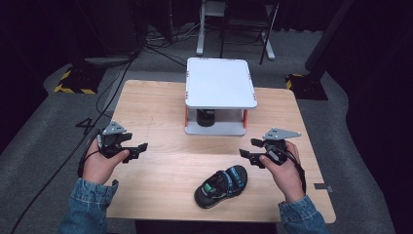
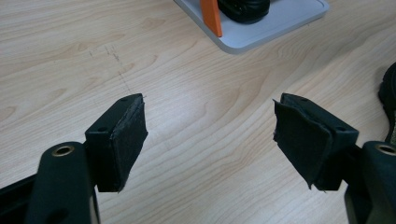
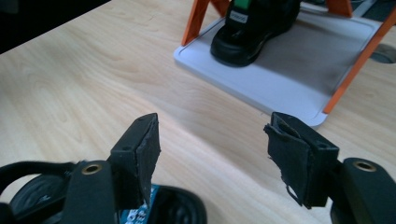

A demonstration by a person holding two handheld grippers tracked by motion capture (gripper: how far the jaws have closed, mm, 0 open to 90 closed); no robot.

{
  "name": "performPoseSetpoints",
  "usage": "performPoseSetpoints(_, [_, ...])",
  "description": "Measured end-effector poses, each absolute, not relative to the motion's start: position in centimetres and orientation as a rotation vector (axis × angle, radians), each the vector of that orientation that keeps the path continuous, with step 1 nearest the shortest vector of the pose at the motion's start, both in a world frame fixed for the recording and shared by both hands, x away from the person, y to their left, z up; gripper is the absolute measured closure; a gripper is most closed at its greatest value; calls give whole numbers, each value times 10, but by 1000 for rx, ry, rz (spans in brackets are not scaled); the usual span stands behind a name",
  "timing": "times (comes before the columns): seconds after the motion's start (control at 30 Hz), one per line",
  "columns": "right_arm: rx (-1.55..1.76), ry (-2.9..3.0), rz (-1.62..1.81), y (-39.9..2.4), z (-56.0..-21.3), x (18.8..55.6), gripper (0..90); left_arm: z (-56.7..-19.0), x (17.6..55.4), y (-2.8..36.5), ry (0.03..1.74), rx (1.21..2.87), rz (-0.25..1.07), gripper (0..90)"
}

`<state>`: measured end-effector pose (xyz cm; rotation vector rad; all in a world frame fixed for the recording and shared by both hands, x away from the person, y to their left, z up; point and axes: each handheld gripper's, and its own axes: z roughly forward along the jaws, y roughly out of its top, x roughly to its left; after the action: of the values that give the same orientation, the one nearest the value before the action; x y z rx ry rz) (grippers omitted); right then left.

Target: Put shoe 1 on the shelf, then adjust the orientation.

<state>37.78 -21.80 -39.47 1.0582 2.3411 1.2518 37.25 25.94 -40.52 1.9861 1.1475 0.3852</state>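
Two shoes, one small rack. The sandal lies on the tabletop, near its front edge and in front of the rack, toe end angled toward the person. The other shoe already stands on the rack's lower shelf, under the white top shelf, so the job looks like racking the pair, with one done.

The right claw hangs just right of the sandal, nearer the rack, jaws wide with nothing between them; in the right gripper view the sandal's blue strap shows right below its left pad. Probably lining up to grab the sandal.

The left claw sits well left of the sandal, jaws wide and empty over bare wood. It looks parked out of the way, or ready to steady the sandal.

Space remains on the lower shelf beside the standing shoe, so the sandal would likely go there. The orange posts are tight, so it needs a clean entry from the front.
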Motion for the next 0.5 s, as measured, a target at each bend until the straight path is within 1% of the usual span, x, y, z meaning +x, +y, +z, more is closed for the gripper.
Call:
performPoseSetpoints(0.23, [1007, 2445, 1195, -208, -396, 367, 324, -407, 377, 252, 1126, 2010, 369, 253])
performPoseSetpoints(0.5, [907, 2594, 1148, -184, -401, 354, 315, -407, 378, 251, 1123, 2015, 363, 252])
